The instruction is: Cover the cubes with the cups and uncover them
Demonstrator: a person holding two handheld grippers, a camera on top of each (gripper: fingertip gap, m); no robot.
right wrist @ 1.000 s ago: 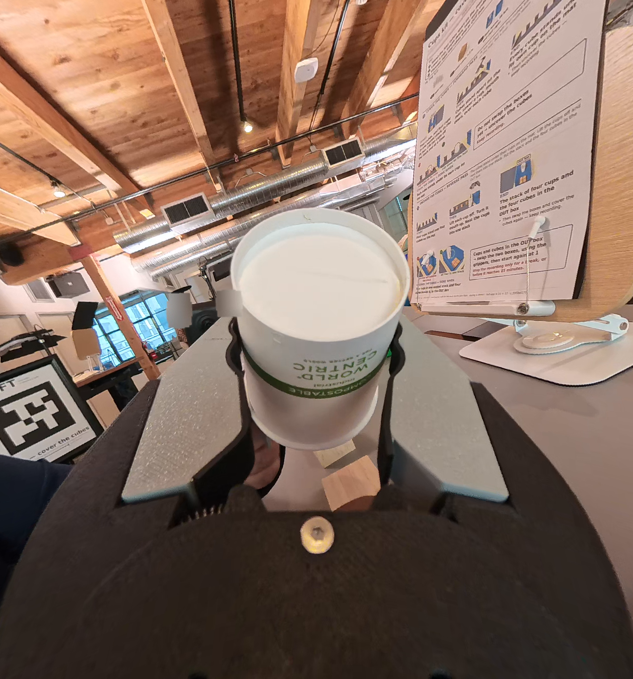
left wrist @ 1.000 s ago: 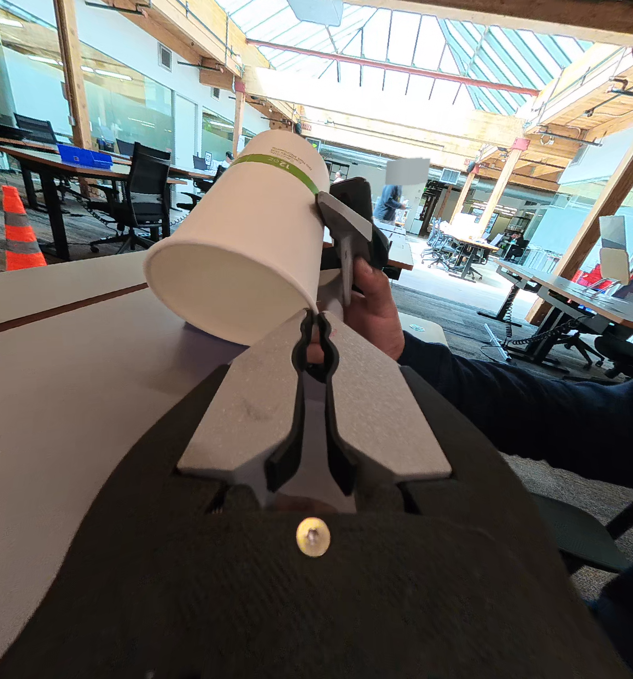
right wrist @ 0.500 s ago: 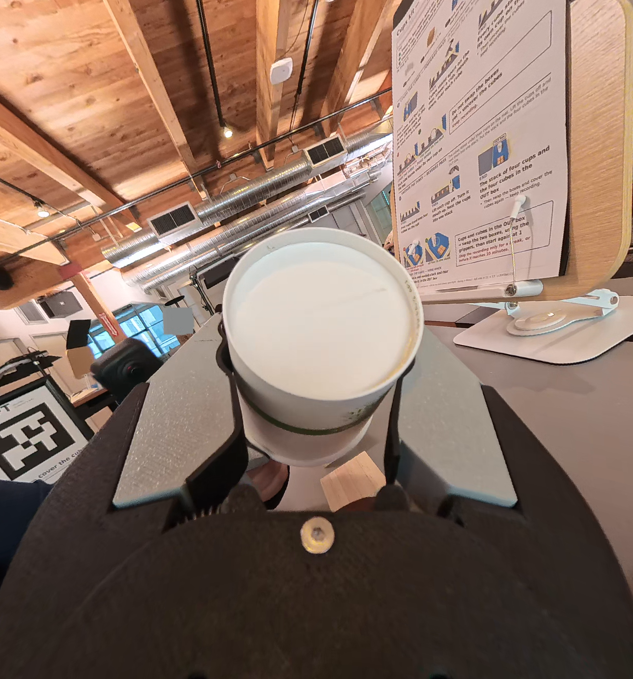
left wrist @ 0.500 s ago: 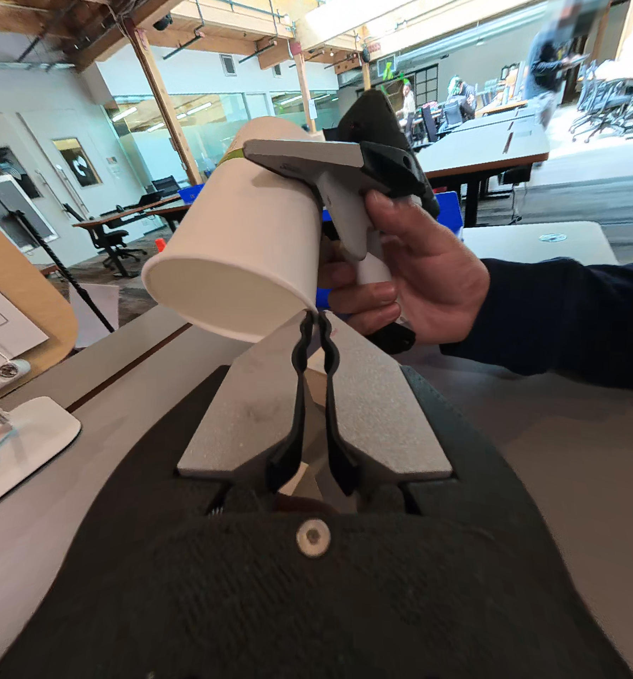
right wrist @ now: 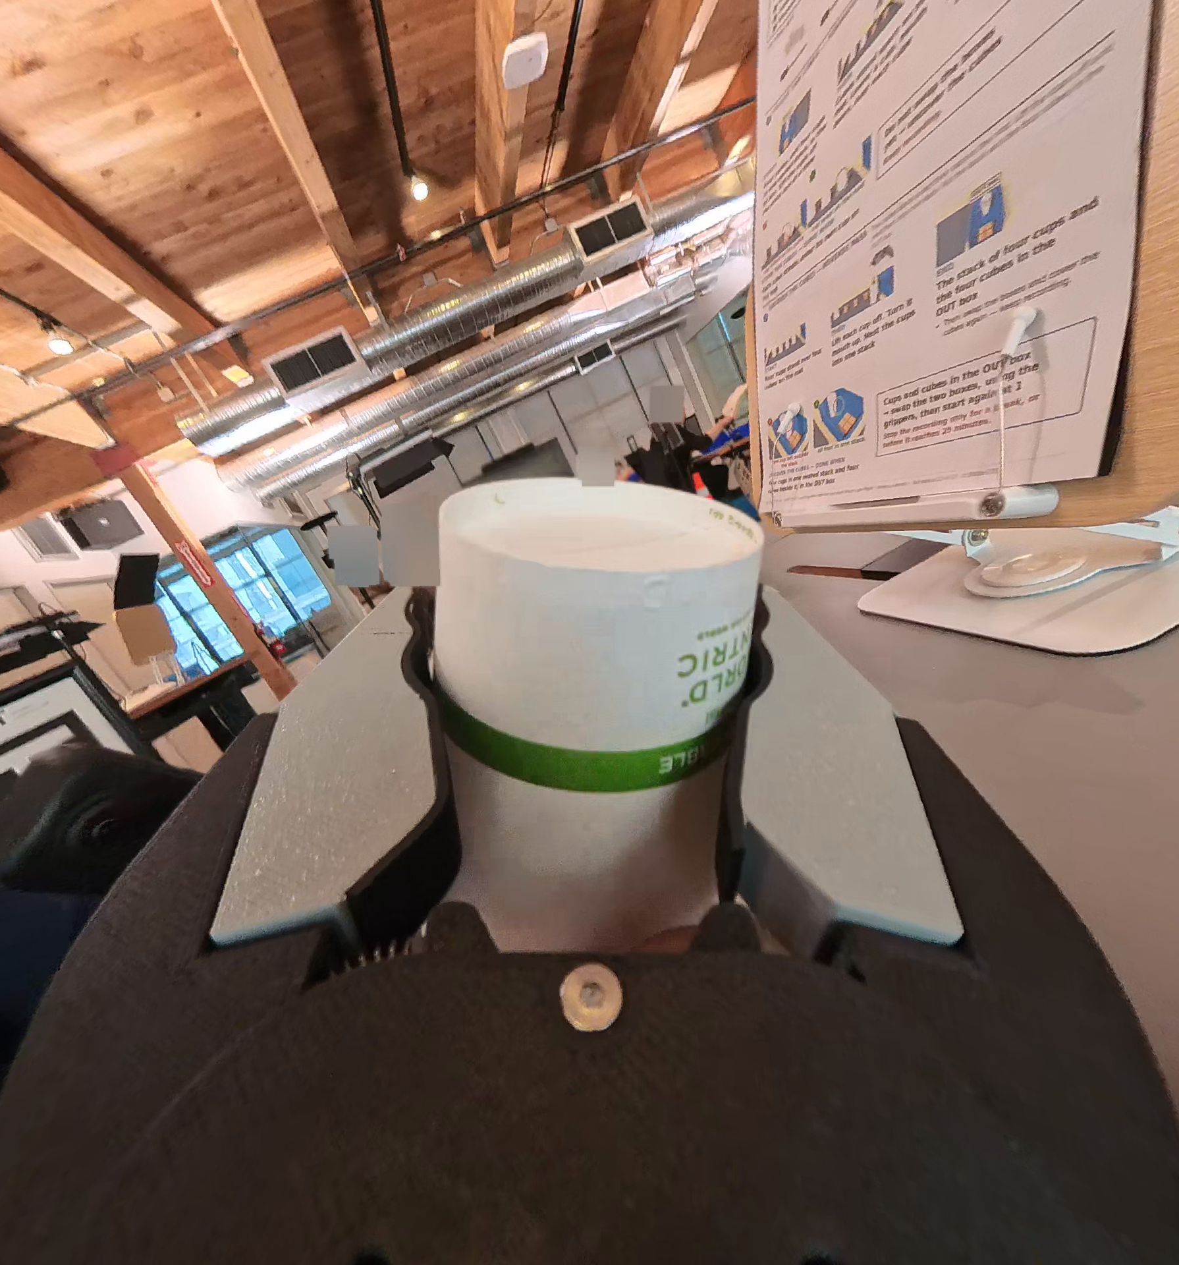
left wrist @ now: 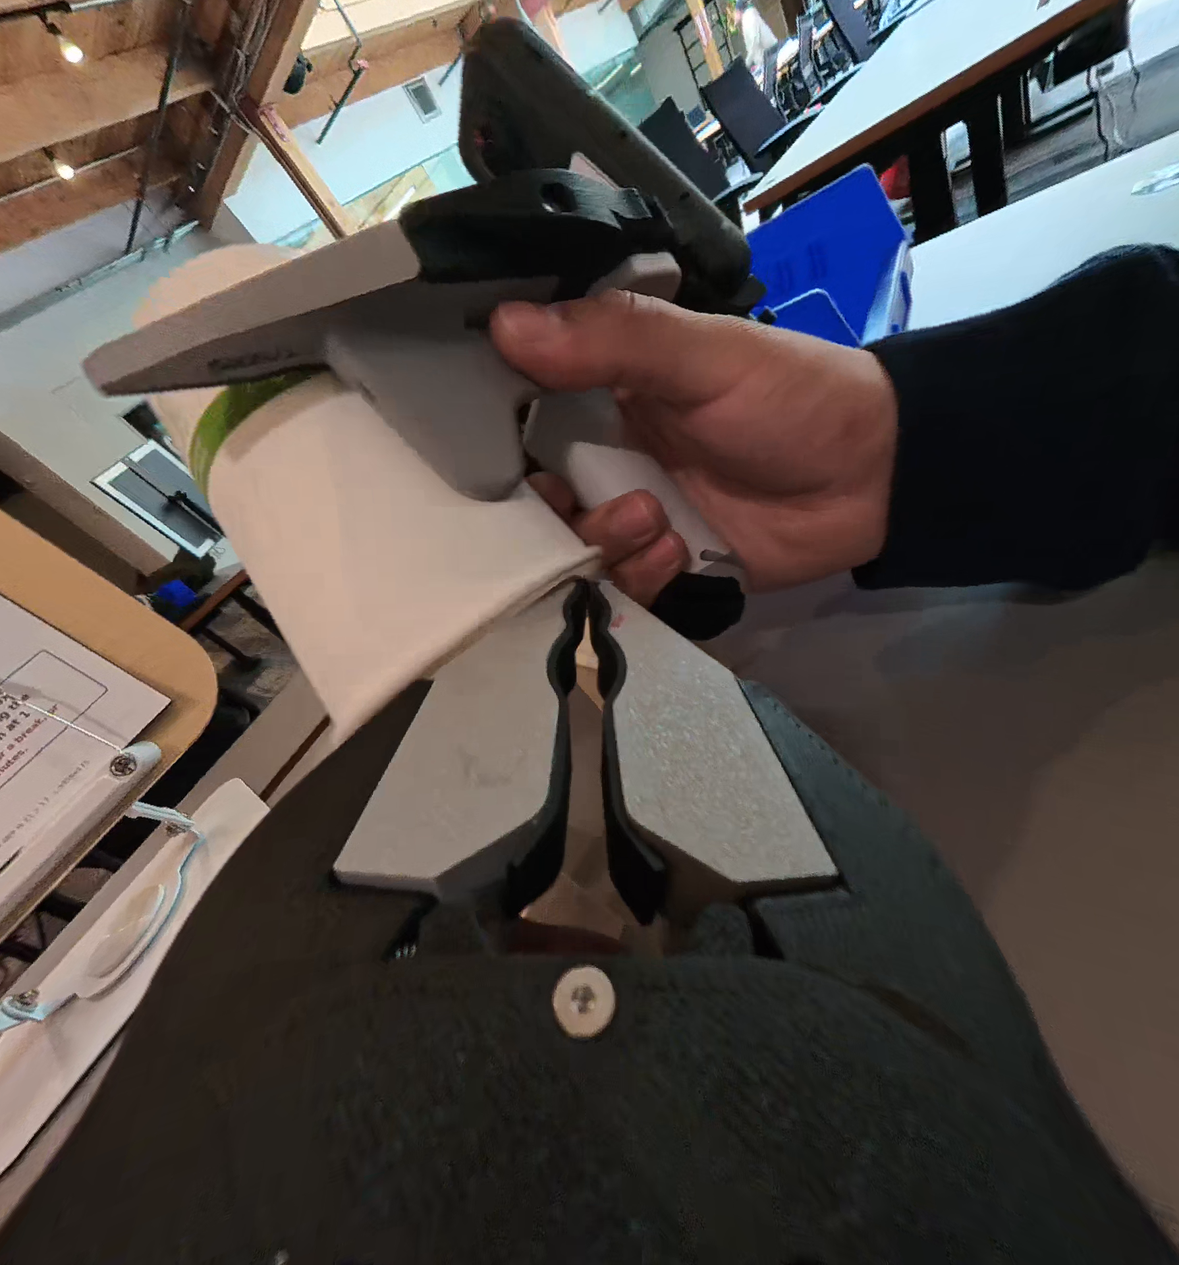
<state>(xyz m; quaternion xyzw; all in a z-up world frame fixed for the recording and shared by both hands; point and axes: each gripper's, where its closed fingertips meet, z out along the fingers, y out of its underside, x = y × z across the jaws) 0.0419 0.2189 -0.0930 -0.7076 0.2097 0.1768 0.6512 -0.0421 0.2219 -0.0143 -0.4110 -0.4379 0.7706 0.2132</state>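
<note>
1. A white cup (right wrist: 593, 657) with a green band is held by the right gripper (right wrist: 590, 643), bottom uppermost. The jaws stand wide, with a pad pressed on either side of the cup wall near the band. Held so, the mouth faces down, as is needed for covering a cube.

2. The left gripper (left wrist: 587, 599) has its jaws closed at the tips, just under the cup's rim (left wrist: 559, 568). The rim is creased at that spot; the tips seem to pinch its edge, though this is not plainly shown. This is judged to be a steadying or turning hold while the cup is tipped over.

3. In the left wrist view the cup (left wrist: 368, 541) lies tilted, its mouth toward the camera and its base away. The right gripper's grey finger (left wrist: 244, 328) lies across the cup's top, and a hand (left wrist: 710, 438) grips the handle just beside the rim.

4. No cube is clearly seen; only a pale shape shows low between the left jaws, too hidden to name.

5. Beyond the cup, a clipboard (right wrist: 929, 260) on a white stand (right wrist: 1025, 595) occupies the desk (right wrist: 1086, 753). On the cup's hand side the desk lies bare, so the cup is best lowered on that side, away from the stand's base edge.
</note>
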